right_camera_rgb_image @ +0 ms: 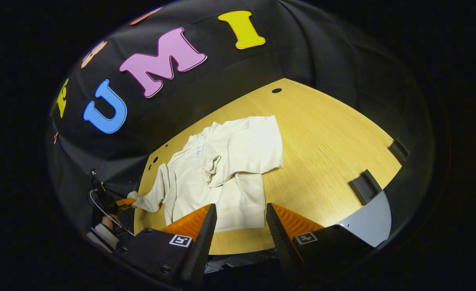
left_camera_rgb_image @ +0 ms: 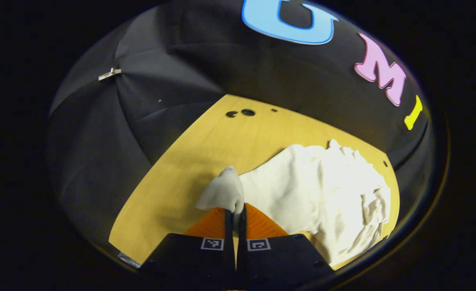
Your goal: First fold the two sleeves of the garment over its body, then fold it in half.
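Sleeve-folding step in hand. One sleeve (right_camera_rgb_image: 242, 141) is already laid across the garment (right_camera_rgb_image: 221, 190), which lies flat on the worktop (right_camera_rgb_image: 322, 133). The other sleeve's cuff (left_camera_rgb_image: 225, 190) is pinched between the closed fingers of the left hand-held gripper (left_camera_rgb_image: 235, 212), out past the garment's side near the worktop edge. The right hand-held gripper (right_camera_rgb_image: 240, 226) is held spread and empty above the hem. Next move, judged: cuff carried inward over the body. Bare worktop lies open to the right

Recording booth: black cloth wall (right_camera_rgb_image: 335, 60), bare wooden table (right_camera_rgb_image: 322, 137).
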A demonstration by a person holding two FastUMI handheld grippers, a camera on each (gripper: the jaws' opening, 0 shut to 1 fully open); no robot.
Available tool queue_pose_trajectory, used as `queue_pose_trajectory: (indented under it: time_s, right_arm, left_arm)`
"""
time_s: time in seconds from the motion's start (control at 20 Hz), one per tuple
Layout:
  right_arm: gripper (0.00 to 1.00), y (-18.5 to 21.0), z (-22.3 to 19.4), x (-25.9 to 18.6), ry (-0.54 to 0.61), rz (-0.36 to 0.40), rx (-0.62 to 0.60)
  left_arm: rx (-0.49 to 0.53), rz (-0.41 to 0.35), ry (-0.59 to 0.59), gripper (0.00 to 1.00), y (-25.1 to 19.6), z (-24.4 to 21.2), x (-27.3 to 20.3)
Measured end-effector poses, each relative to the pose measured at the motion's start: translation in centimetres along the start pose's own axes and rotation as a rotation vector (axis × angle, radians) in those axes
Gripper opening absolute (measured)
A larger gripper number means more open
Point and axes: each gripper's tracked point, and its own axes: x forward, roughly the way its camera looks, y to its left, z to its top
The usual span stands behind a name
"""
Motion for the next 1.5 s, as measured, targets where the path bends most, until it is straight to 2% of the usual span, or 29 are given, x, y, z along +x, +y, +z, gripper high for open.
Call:
queue_pose_trajectory:
  time_s: [0.25,0.4,0.7,0.75,0.8,1.05,1.25,1.3,1.4,1.45,1.5]
  right_arm:
    - [0.76,-0.2,0.5,1.6,0.034,0.049,-0.004]
    - [0.76,-0.2,0.5,2.3,0.051,0.073,-0.007]
    - [0.77,-0.8,-0.2,3.8,0.112,0.111,0.016]
    - [0.78,-1.2,-0.7,4.0,0.136,0.11,0.015]
    - [0.82,-1.3,-0.8,4.2,0.141,0.108,0.012]
    - [0.82,-2.6,-0.5,5.6,0.19,0.099,-0.025]
    - [0.82,-2.3,-0.9,6.4,0.227,0.111,-0.05]
    - [0.82,-2.4,-0.9,6.6,0.236,0.109,-0.051]
    - [0.85,-2.5,-0.7,7.0,0.243,0.106,-0.048]
    - [0.85,-2.5,-0.7,7.2,0.244,0.106,-0.043]
    - [0.85,-2.3,-1.1,7.2,0.255,0.116,-0.035]
  left_arm:
    - [0.078,-0.128,-0.046,0.07,-10.9,1.4,-2.6]
    - [0.078,-0.199,-0.034,0.07,-16.5,0.7,-3.1]
    - [0.152,-0.286,0.024,0.07,-26.4,-1.9,-2.0]
    - [0.164,-0.297,0.038,0.02,-27.8,-2.6,-1.4]
    - [0.175,-0.304,0.045,0.07,-28.7,-3.0,-1.1]
    - [0.254,-0.319,0.152,0.07,-33.1,-8.2,3.1]
    - [0.283,-0.293,0.213,0.07,-33.6,-10.8,5.3]
    - [0.296,-0.287,0.221,0.11,-33.6,-11.3,5.8]
    - [0.328,-0.29,0.228,0.25,-34.0,-11.9,6.3]
    - [0.34,-0.291,0.23,0.27,-34.0,-12.1,6.3]
    - [0.355,-0.28,0.22,0.71,-33.8,-12.1,6.2]
